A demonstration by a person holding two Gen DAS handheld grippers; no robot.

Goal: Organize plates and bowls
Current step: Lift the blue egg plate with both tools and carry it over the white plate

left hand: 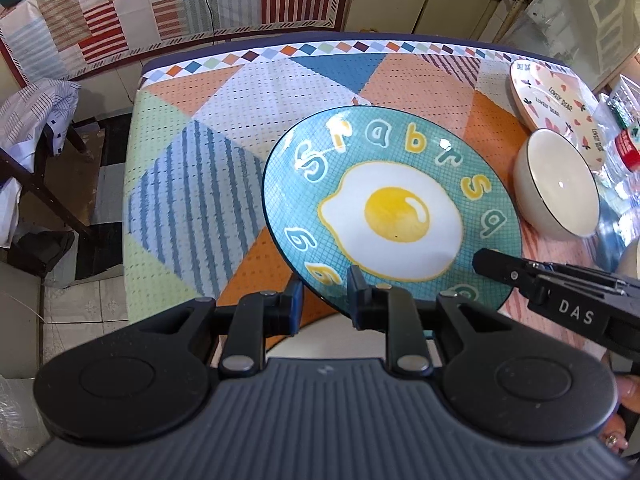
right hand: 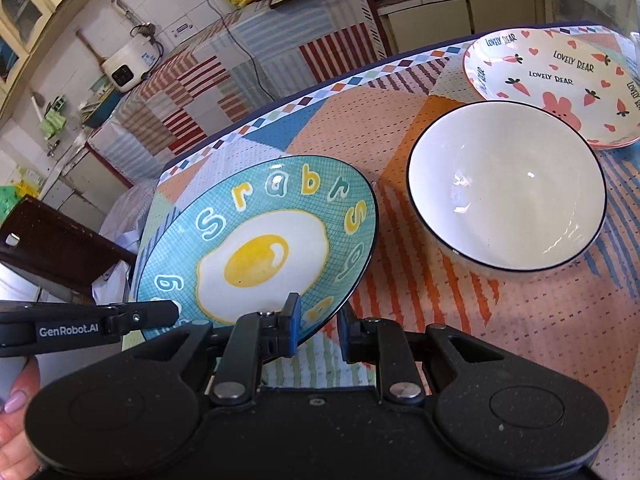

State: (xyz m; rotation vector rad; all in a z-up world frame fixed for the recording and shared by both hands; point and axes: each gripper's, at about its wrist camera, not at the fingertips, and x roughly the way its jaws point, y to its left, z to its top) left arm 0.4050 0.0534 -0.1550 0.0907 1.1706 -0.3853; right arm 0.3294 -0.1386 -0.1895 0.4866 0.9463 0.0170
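- Left wrist view: we see the left hand-held gripper (left hand: pixel 325 294) closed on the near rim of the egg plate (left hand: pixel 394 204), one finger under the rim and one above it.
- We see the egg plate tilted, its near edge raised off the counter (left hand: pixel 192 128); whether its far edge touches the cloth we cannot tell.
- We see the right hand-held gripper (left hand: pixel 486 262) entering from the right, its tip over the plate's near-right rim.
- Right wrist view: we see the right hand-held gripper (right hand: pixel 318 322) with the plate's near edge (right hand: pixel 256 248) between its two fingers; the left finger's blue pad lies against the rim, and the right finger sits just beside the edge. We cannot tell whether this grip is firm.
- We see the left hand-held gripper (right hand: pixel 170 312) reaching in from the left onto the same plate.
- Surroundings: a white bowl (right hand: pixel 506 190) stands upright just beside the egg plate on its right.
- A bear plate (right hand: pixel 556 84) with carrots and hearts lies beyond the bowl, close to it, near the counter's far edge.
- A clear plastic bottle (left hand: pixel 624 148) with a red label stands at the right margin, near the bowl.
- A patchwork-covered unit (right hand: pixel 192 92) and a dark chair (left hand: pixel 36 184) stand apart from the counter.
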